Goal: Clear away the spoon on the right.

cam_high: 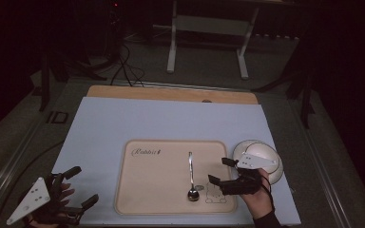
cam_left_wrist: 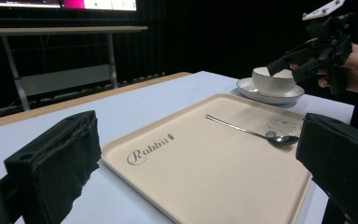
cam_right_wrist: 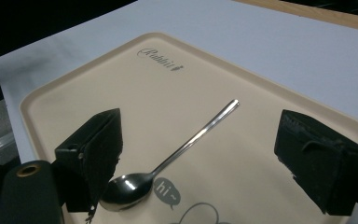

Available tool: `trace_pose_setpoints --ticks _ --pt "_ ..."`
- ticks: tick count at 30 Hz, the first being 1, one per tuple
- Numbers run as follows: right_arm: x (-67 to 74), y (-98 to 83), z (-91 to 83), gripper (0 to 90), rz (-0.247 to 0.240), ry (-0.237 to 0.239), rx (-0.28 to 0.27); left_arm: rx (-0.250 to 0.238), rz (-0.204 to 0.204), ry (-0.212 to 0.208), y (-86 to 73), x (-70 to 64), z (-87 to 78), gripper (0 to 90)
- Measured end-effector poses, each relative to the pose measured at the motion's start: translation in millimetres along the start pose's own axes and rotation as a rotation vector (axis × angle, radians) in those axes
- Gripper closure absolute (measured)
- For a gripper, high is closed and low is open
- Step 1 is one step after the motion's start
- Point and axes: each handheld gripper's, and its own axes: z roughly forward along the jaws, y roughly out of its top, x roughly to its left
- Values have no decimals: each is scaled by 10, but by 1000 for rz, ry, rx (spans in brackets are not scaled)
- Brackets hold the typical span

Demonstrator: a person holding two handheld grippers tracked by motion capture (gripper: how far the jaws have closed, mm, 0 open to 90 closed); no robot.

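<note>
A metal spoon lies on the beige tray, bowl end toward the front edge near a printed rabbit. In the right gripper view the spoon lies between and beyond the two black jaws, untouched. My right gripper hovers open just right of the spoon, over the tray's right side. At the front left corner of the table my left gripper is open and holds nothing. From there the left gripper view looks across the tray to the spoon and the right gripper.
A white bowl on a white saucer stands right of the tray, behind the right hand; the bowl is also in the left gripper view. A pale blue mat covers the table. A wooden edge runs along the back.
</note>
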Motion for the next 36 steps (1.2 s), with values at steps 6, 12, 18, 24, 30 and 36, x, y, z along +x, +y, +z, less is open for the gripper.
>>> trace_pose_setpoints --ticks 6,12,18,24,30,36 --pt "23 -83 -64 148 -18 -20 -16 0 1 -2 0 -1 -1 0" --pt "34 -193 -119 143 -20 -50 -1 0 -3 -2 -3 -1 2 0" --pt "29 -301 -168 142 -3 -66 -1 2 1 -2 -1 -1 1 0" --pt "50 -377 -206 142 -16 -93 -10 1 0 -2 -2 -1 -1 0" --pt "61 -444 -232 142 -13 -112 -13 3 4 -2 -1 -4 0 0" --pt "48 -564 -200 144 6 -104 27 4 4 -4 -3 -6 3 0"
